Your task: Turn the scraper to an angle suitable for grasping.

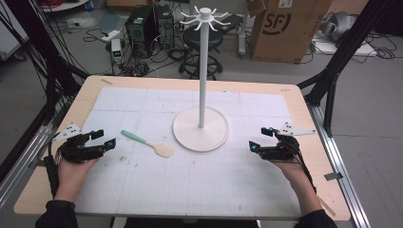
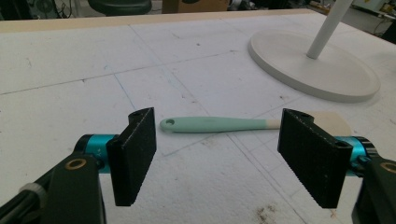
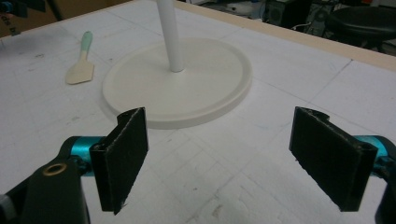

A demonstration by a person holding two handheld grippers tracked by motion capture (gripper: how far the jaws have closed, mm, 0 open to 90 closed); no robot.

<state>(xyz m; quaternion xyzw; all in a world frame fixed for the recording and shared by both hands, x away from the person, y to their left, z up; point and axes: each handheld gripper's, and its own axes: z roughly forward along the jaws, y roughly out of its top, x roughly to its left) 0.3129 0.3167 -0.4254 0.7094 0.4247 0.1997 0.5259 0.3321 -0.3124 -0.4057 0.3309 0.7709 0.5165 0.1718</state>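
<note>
While both hands rest on the white gridded mat (image 1: 142, 190), the left gripper (image 1: 97, 138) sits released, jaws wide apart, grasping nothing. Just to its right lies the mint-handled spatula with a beige blade (image 1: 147, 143), flat on the mat, untouched. Further right stands the white hook stand with round base (image 1: 201, 128). The right gripper (image 1: 260, 138) is likewise spread and empty.

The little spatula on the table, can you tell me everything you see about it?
The spatula has a mint-green handle with a small hole at its end and a flat, cream-coloured blade that looks like wood or silicone. It lies flat on the white mat, handle pointing up-left, blade toward the round base of the white stand but not touching it. Nothing holds it; the open left claw faces it from nearby.
</note>
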